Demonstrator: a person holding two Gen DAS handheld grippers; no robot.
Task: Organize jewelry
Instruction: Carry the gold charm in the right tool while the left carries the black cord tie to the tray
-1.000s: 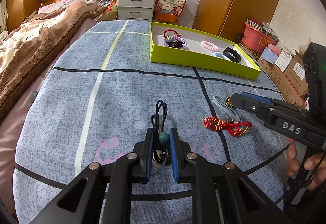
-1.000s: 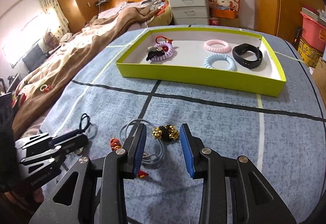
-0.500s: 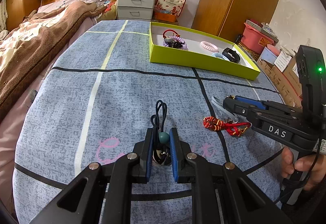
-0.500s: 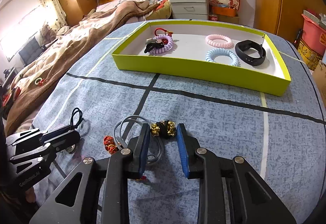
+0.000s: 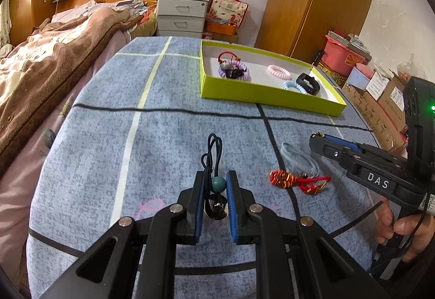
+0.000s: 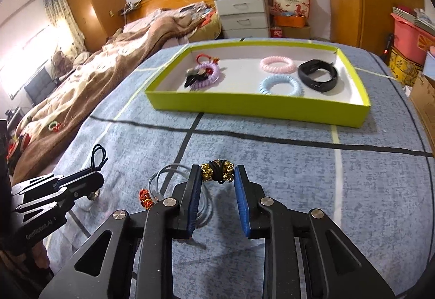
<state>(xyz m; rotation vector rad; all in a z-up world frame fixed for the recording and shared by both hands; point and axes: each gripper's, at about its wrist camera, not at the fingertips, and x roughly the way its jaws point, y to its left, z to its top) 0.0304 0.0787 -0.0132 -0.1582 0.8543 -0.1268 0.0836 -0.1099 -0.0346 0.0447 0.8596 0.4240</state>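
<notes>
My left gripper (image 5: 214,182) is shut on a black cord necklace with a green bead (image 5: 218,183); its cord loop (image 5: 213,148) lies ahead on the blue mat. My right gripper (image 6: 217,174) is shut on a black and gold beaded bracelet (image 6: 217,172) and holds it just above the mat. A yellow-green tray (image 6: 255,104) stands beyond, holding a purple coil tie (image 6: 205,76), a pink coil (image 6: 277,64), a blue coil (image 6: 280,85) and a black band (image 6: 318,75). The tray also shows in the left wrist view (image 5: 266,95).
A red knotted bracelet (image 5: 296,181) and a grey cord loop (image 5: 297,157) lie on the mat between the grippers. A bed with a brown blanket (image 5: 54,60) runs along the left. Boxes and a pink bin (image 5: 345,57) stand at the right.
My right gripper closed on the black and gold bracelet and lifted it slightly off the mat. My left gripper stayed shut on the bead necklace, hardly moving.
</notes>
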